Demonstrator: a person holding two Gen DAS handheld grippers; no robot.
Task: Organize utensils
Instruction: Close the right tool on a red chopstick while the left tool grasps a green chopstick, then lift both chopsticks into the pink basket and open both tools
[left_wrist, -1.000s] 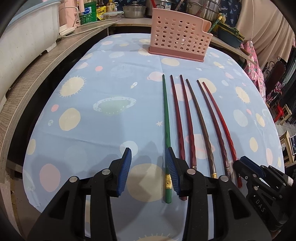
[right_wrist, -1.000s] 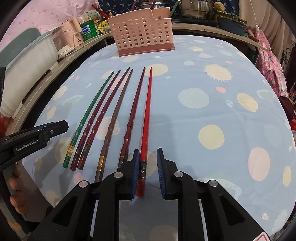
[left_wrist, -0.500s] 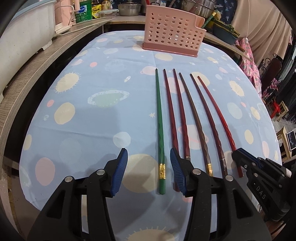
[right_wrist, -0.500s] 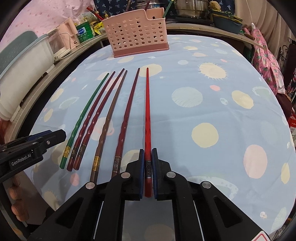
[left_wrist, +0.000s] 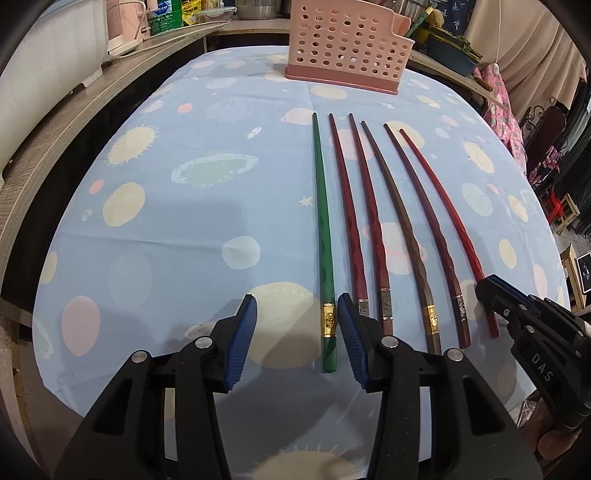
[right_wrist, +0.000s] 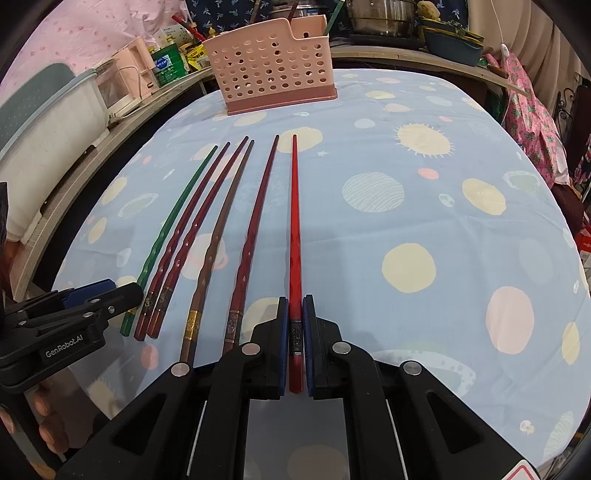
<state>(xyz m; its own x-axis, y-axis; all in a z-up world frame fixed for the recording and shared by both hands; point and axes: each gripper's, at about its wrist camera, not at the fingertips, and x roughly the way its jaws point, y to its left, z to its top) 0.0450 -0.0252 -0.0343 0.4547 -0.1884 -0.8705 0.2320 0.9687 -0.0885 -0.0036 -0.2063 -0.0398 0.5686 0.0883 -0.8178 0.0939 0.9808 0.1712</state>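
A: Right gripper is clamped on the red chopstick, which lies at the row's right end, short of the basket.

B: Left gripper straddles the green chopstick, jaws half open and just closing. Risk: an end-held stick could pivot.

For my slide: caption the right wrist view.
Right gripper shut on the bright red chopstick, five more beside it, pink basket beyond.

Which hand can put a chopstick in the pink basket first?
Probably the right. The right hand-held gripper is already shut on the bright red chopstick, ready to carry to the pink basket. The left hand-held gripper is open, with the green chopstick between its pads, not gripped.
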